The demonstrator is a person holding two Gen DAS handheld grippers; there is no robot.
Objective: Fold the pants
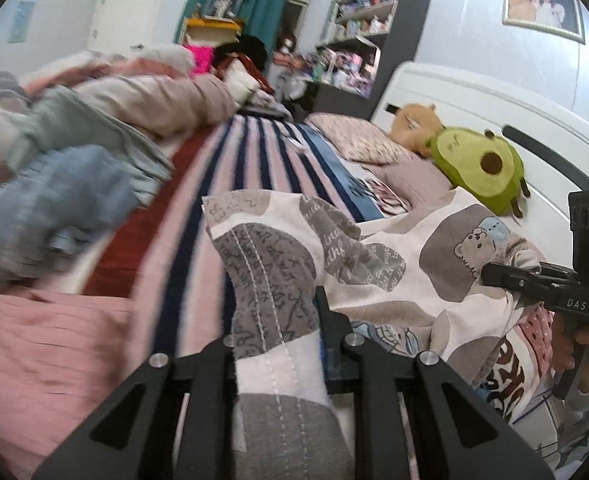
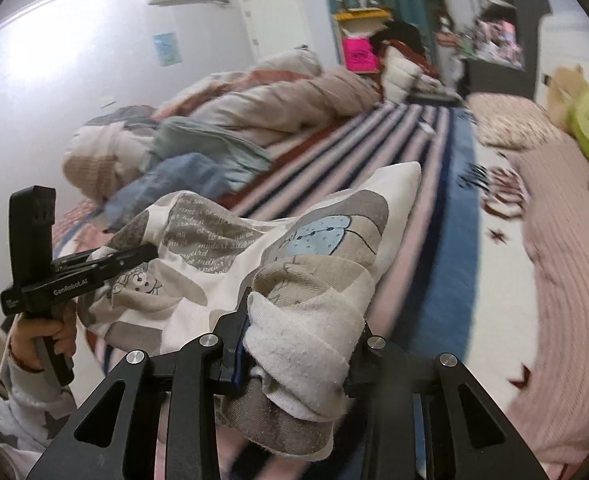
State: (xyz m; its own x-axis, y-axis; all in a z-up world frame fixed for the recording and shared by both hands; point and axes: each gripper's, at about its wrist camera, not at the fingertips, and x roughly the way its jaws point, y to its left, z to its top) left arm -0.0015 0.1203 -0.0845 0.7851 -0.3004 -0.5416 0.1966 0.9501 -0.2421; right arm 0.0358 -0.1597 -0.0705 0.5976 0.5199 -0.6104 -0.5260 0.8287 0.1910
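With the bed [image 1: 254, 152] striped cover below, printed pants [image 1: 374, 248] hang lifted between both tools. Left gripper [image 1: 278, 344] and right gripper [image 2: 298, 340] each clamp fabric; keep tension even, lower flat.

The striped bed [image 1: 254, 152] carries patterned pants [image 1: 374, 248], a quilt [image 1: 166, 96], and pillows [image 1: 358, 140].

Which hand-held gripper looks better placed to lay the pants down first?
Probably neither: the left hand-held gripper and the right hand-held gripper each clamp the patterned pants above the striped bedspread.
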